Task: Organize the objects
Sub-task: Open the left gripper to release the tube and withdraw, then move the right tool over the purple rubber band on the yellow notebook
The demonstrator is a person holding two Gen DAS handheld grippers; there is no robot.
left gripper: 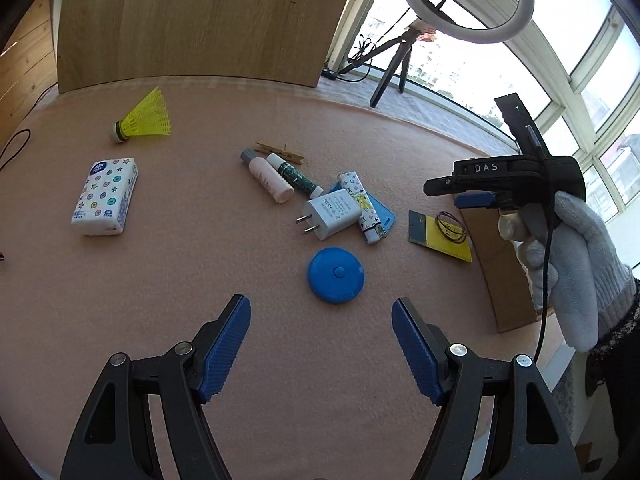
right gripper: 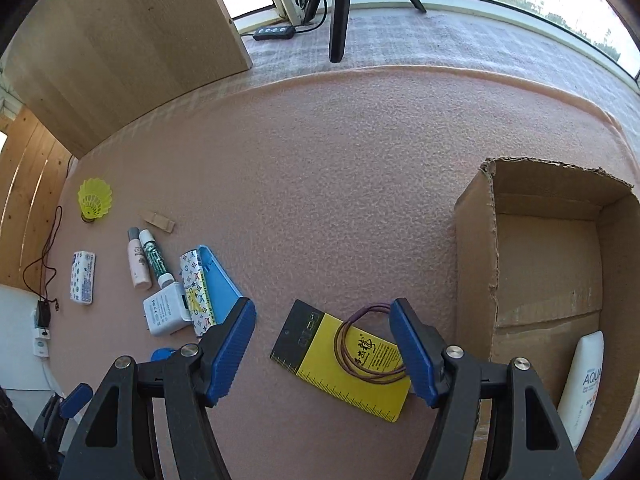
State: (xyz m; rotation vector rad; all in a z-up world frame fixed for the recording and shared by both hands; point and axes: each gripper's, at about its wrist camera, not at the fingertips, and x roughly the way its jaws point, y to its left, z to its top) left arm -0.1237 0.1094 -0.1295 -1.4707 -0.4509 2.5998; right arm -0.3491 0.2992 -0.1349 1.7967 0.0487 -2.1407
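Pink foam matting covers the bench (left gripper: 200, 280), with a wooden panel (left gripper: 192, 20) standing at its far edge and bright windows beyond, where a ring light (left gripper: 464, 0) rises on a tripod. Farthest left in the left wrist view, a yellow shuttlecock (left gripper: 146, 118) lies on its side, and a star-printed tissue pack (left gripper: 106, 196) sits nearer, well apart from the rest. Toward the middle, a wooden clothespin (left gripper: 280, 153) lies just behind two small tubes, one pale pink (left gripper: 266, 178) and one green-patterned (left gripper: 296, 176), side by side. Next comes a crowded heap: a white charger plug (left gripper: 330, 214) leans against a patterned lighter (left gripper: 360, 206), both partly over a blue card (left gripper: 380, 216). A round blue tape measure (left gripper: 336, 275) lies alone, just ahead of the left gripper (left gripper: 320, 320), whose jaws stand open and empty above bare matting. Further right, a yellow ruler card (right gripper: 344, 364) carrying looped purple bands (right gripper: 360, 344) lies between the open jaws of the right gripper (right gripper: 322, 344), not pinched; a gloved hand (left gripper: 576, 264) holds that tool. Rightmost, an open cardboard box (right gripper: 476, 240) stands on the bench with a white tube (right gripper: 584, 384) lying in its near corner.
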